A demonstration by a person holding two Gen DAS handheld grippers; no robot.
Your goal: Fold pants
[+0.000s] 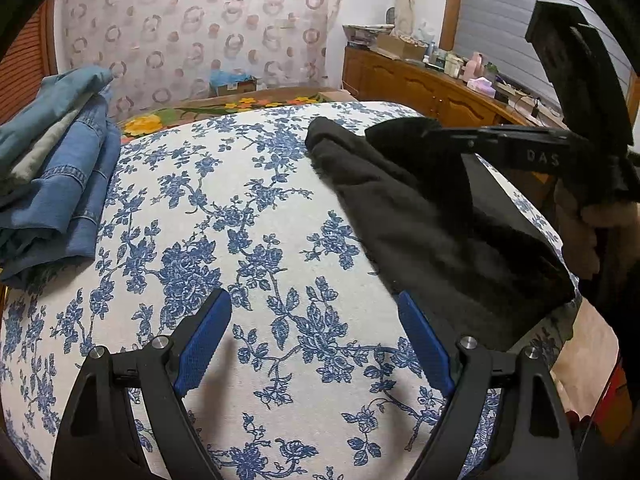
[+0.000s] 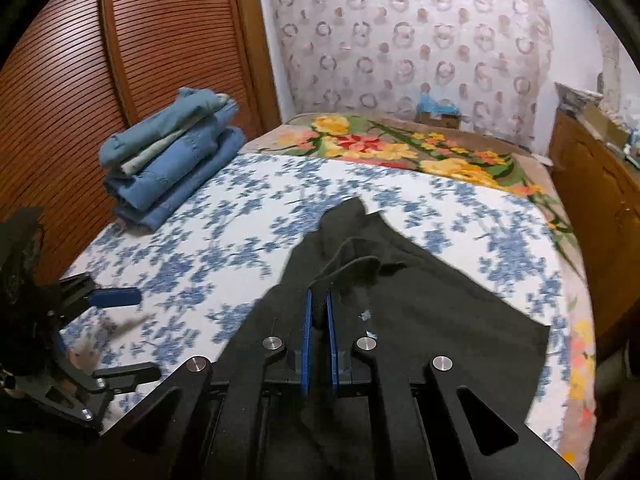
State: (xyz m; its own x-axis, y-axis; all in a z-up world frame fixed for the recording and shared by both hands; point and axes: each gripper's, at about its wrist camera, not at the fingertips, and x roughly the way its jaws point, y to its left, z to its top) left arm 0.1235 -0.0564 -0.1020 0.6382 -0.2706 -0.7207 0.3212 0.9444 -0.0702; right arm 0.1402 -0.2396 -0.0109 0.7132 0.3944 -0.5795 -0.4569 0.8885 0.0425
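Black pants [image 1: 432, 216] lie crumpled on the right side of a bed with a blue-flowered white sheet [image 1: 248, 208]. They also show in the right wrist view [image 2: 420, 300]. My right gripper [image 2: 319, 300] is shut on a fold of the black pants and lifts it a little off the sheet; it also shows in the left wrist view [image 1: 500, 140] at the right. My left gripper [image 1: 316, 300] is open and empty above the bare sheet, left of the pants; it also shows in the right wrist view [image 2: 116, 308] at the left.
A stack of folded blue jeans and clothes [image 1: 52, 168] sits at the bed's far left, also in the right wrist view [image 2: 168, 160]. A flowered blanket [image 2: 400, 144] covers the bed's far end. A wooden dresser [image 1: 432, 88] with clutter stands right. A wardrobe door [image 2: 100, 60] stands left.
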